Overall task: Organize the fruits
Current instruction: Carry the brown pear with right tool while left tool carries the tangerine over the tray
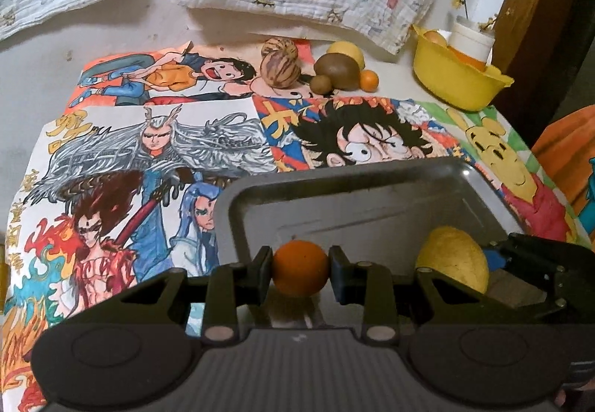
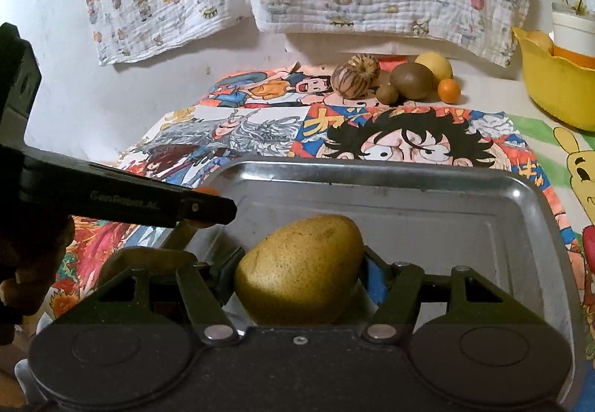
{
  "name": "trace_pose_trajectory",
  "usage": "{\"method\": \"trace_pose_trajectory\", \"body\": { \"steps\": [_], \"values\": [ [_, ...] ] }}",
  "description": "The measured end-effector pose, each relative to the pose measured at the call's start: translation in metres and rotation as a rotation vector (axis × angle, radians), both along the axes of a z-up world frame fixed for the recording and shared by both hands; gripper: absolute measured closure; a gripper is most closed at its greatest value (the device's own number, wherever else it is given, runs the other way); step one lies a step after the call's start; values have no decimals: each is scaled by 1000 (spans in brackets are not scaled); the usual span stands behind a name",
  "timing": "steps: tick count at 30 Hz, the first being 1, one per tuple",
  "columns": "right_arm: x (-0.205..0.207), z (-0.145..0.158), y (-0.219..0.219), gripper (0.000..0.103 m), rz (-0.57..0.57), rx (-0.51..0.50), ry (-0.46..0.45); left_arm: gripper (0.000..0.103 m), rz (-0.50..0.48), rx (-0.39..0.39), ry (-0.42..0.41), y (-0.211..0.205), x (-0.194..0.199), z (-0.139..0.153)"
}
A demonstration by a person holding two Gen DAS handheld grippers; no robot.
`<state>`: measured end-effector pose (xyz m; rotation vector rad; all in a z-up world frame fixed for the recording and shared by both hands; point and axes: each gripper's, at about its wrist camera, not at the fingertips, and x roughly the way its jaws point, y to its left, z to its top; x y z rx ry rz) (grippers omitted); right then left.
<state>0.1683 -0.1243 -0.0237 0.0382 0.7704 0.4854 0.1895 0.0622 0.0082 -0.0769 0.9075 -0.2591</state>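
Observation:
My left gripper (image 1: pixel 300 268) is shut on a small orange (image 1: pixel 300 280), held over the near left corner of a metal tray (image 1: pixel 372 172). In the right wrist view my right gripper (image 2: pixel 299 274) is shut on a big yellow pear (image 2: pixel 297 263) above the tray (image 2: pixel 409 175). The pear (image 1: pixel 455 259) also shows at the right of the left wrist view, beside the orange. The left gripper's black finger (image 2: pixel 167 203) crosses the left side of the right wrist view.
Loose fruit lies at the table's back: two striped brown fruits (image 1: pixel 279 71), two kiwis (image 1: pixel 336 69), a lemon (image 1: pixel 347 53) and a small orange (image 1: pixel 369 80). A yellow bowl (image 1: pixel 457 79) holding a white cup (image 1: pixel 470 40) stands back right. Cartoon drawings (image 1: pixel 148 151) cover the table.

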Motion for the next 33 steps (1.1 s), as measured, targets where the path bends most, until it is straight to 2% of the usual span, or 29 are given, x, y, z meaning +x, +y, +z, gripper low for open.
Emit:
{"method": "trace_pose_trajectory", "body": {
  "steps": [16, 20, 23, 27, 29, 31, 33],
  "values": [
    [3, -7, -2, 34, -8, -9, 5, 66, 9, 32, 20, -7, -1, -12],
    [1, -7, -3, 34, -10, -4, 7, 58, 8, 21, 19, -6, -3, -11],
    [-1, -6, -4, 31, -3, 0, 7, 47, 4, -16, 14, -3, -5, -9],
    [-6, -5, -7, 27, 6, 11, 3, 42, 18, -52, 2, 1, -10, -6],
    [-10, -4, -10, 26, 10, 16, -2, 36, 26, -69, -11, 4, -15, -3],
    [-14, -2, -11, 23, 16, 18, -12, 28, 41, -70, -31, 8, -21, 1],
    [-18, 1, -12, 21, 26, 11, -23, 24, 49, -60, -52, 11, -27, 5]
  ]
}}
